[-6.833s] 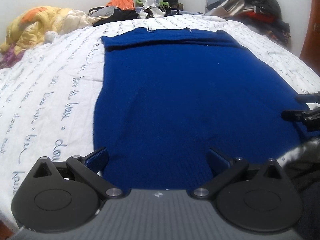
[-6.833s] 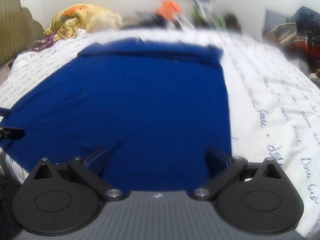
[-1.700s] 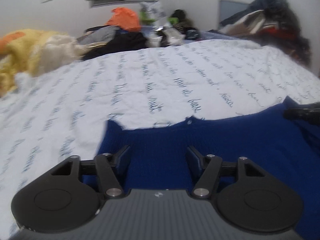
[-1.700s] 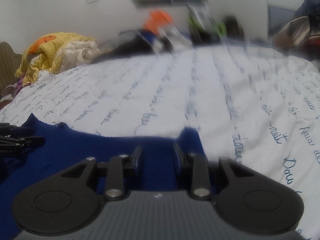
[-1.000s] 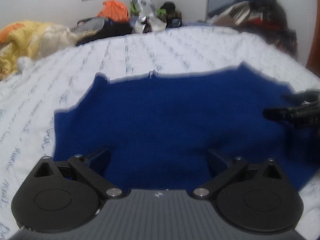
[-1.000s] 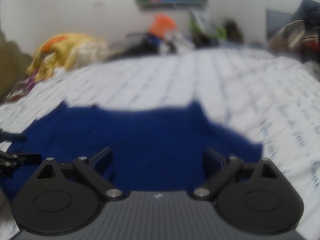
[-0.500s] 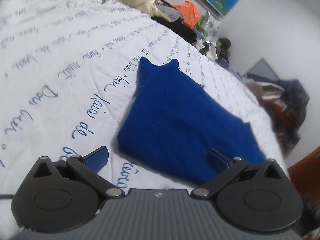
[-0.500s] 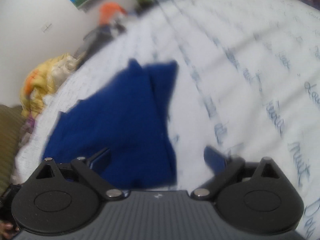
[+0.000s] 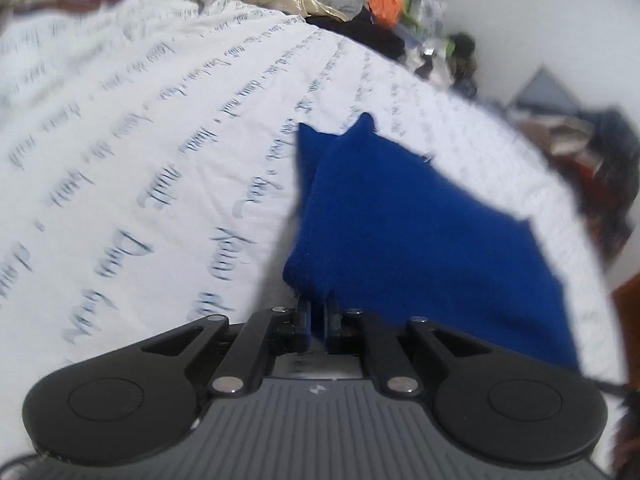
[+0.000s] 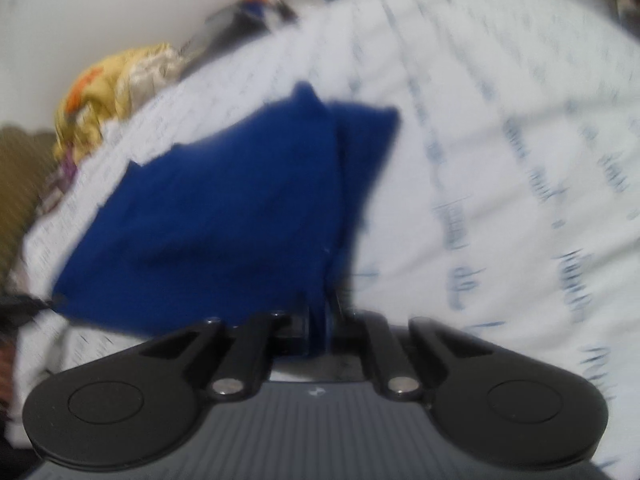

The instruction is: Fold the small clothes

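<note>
A white bedspread (image 9: 168,128) printed with dark script fills both views. At 12 o'clock a clothes pile (image 9: 360,4) lines its far edge; yellow bedding (image 10: 116,80) lies at 10 o'clock. White wall (image 9: 560,20) at 1 o'clock.

Matt blue knit garment (image 9: 420,232) on quilted cotton bedspread (image 9: 140,152)

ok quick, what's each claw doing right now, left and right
Left claw: closed, pinching the near edge of the blue garment.
Right claw: closed, pinching the blue garment at its near corner.
</note>
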Demonstrator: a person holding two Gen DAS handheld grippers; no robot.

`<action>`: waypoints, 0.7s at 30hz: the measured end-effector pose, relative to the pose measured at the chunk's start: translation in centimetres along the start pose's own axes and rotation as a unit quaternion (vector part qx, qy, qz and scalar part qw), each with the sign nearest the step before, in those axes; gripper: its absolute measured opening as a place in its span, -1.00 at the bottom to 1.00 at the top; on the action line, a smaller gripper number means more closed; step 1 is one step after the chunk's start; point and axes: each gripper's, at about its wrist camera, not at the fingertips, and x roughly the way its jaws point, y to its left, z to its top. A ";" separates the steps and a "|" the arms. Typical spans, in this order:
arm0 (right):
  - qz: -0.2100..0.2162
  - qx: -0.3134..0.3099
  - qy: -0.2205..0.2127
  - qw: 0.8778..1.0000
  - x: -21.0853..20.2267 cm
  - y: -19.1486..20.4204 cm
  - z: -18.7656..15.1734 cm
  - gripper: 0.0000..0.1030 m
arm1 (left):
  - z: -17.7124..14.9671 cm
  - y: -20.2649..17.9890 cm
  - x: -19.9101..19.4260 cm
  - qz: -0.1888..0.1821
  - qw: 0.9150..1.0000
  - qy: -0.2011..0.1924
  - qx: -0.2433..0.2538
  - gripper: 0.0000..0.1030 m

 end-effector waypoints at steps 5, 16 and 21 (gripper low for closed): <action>-0.008 -0.023 -0.003 1.000 1.0 0.5 0.0 -0.78 | 0.1 0.2 -0.5 0.002 1.000 -0.011 0.020 -0.17; 0.029 -0.066 -0.110 0.991 8.8 8.0 12.9 0.12 | 6.4 -13.7 9.8 0.036 0.958 -0.102 0.265 0.41; -0.062 -0.138 -0.108 0.983 14.1 7.2 11.9 0.25 | 10.1 -11.8 16.9 0.054 0.972 -0.058 0.221 1.00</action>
